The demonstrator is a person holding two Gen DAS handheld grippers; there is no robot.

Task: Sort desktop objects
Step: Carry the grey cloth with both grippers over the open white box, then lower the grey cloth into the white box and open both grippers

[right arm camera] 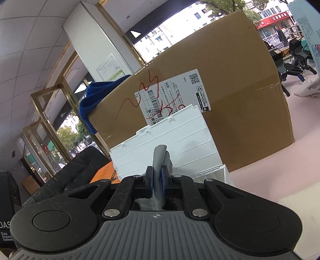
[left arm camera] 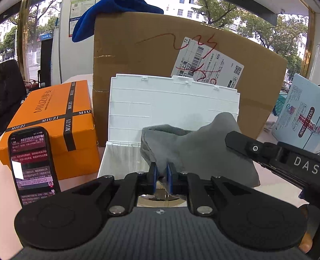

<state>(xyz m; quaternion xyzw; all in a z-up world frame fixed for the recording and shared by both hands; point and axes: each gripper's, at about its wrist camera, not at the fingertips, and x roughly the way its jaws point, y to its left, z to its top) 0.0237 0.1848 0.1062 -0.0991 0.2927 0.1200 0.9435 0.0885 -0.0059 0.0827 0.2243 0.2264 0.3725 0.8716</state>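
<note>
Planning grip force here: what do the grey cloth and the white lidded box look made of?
Grey cloth: soft, matte, fleece-like fabric, since it drapes and bunches between both grippers. White lidded box: apparently rigid moulded plastic with a slight sheen, showing ribs and clip tabs on its open lid.

Two cloths are seen: one grey cloth [left arm camera: 192,148] and one blue cloth [left arm camera: 104,18]. Four boxes are counted: one white plastic box [left arm camera: 172,108], one large cardboard box [left arm camera: 140,50], one orange box [left arm camera: 54,120], one pale blue box [left arm camera: 300,116]. One phone [left arm camera: 32,162] is seen.
</note>
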